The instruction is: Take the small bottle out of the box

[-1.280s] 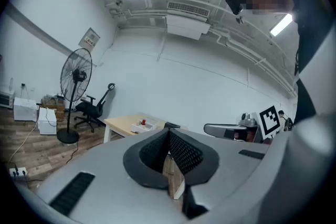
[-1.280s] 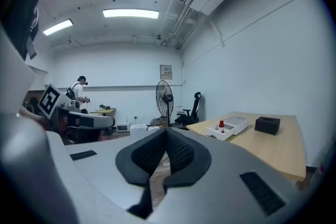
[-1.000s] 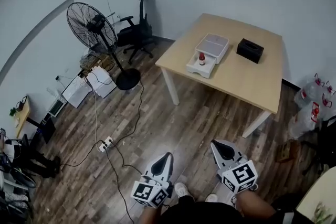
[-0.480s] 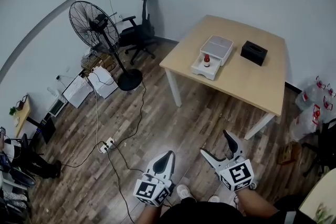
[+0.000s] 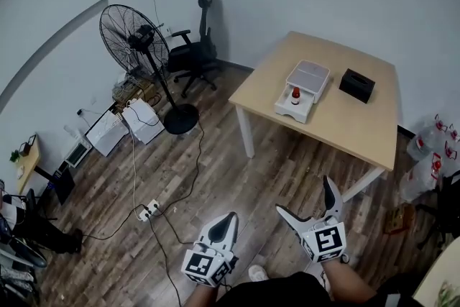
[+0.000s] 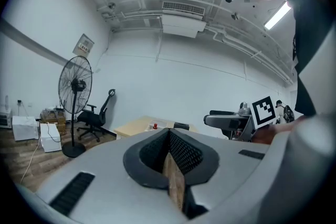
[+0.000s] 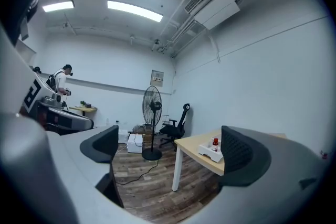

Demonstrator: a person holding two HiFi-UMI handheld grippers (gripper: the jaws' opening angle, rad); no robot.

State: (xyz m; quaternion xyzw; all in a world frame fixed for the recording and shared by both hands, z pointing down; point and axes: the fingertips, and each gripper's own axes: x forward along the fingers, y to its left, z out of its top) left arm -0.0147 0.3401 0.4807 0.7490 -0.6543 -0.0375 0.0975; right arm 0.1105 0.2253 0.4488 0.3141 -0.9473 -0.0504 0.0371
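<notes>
A wood-plank floor (image 5: 215,176) fills most of the head view, and a light wooden counter (image 5: 345,122) stands near the far wall. To the counter's left are a tall pedestal fan (image 5: 135,39) and a black office chair (image 5: 195,54). On the counter sits a white box (image 5: 310,75) with its near compartment open, and a black box (image 5: 357,85) lies just beside it on the right. Both tools hang low over the floor, well apart from the counter. The right tool (image 5: 305,198) has its jaws spread wide and opening at this moment. Its own view shows only floor and the distant counter between the pads, so it grips nothing. The left tool (image 5: 227,219) has its jaws pressed together, the black pads meeting with nothing between them. The small bottle (image 5: 295,95), red-capped, stands upright in the box's open near compartment, far from both tools.
</notes>
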